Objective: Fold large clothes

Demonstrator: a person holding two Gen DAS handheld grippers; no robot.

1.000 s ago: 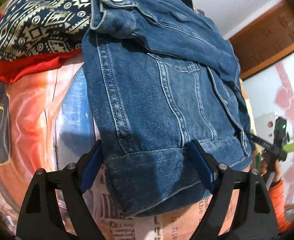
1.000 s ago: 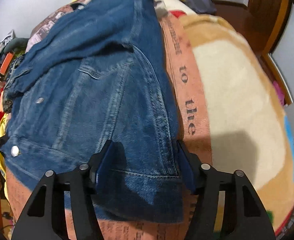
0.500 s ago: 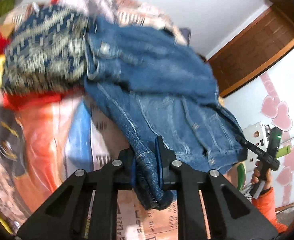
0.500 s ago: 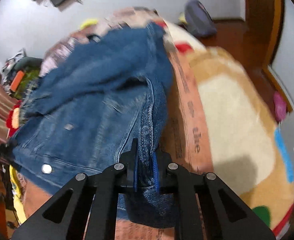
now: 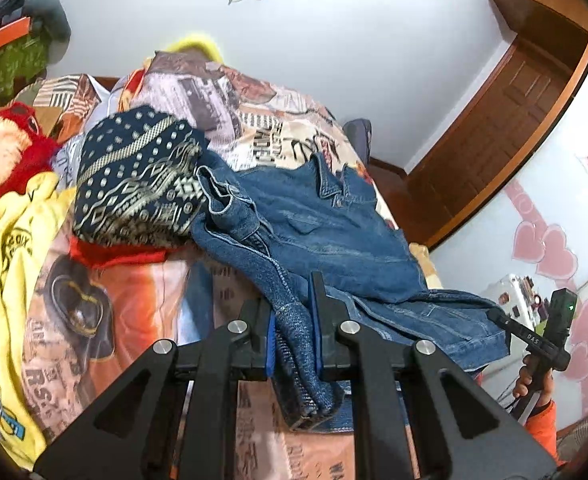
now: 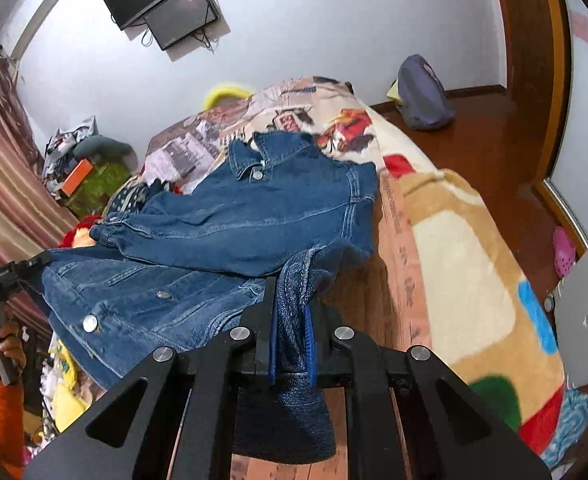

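The denim jacket (image 5: 334, 236), heavy and stiff, is being clenched at its hem corners by the left tool (image 5: 294, 336) and right tool (image 6: 292, 340)

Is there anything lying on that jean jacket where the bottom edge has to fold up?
Nothing visible lies on the denim jacket. Left gripper and right gripper are both shut on its hem. The patterned folded cloth sits beside the sleeve cuff, not on the jacket.
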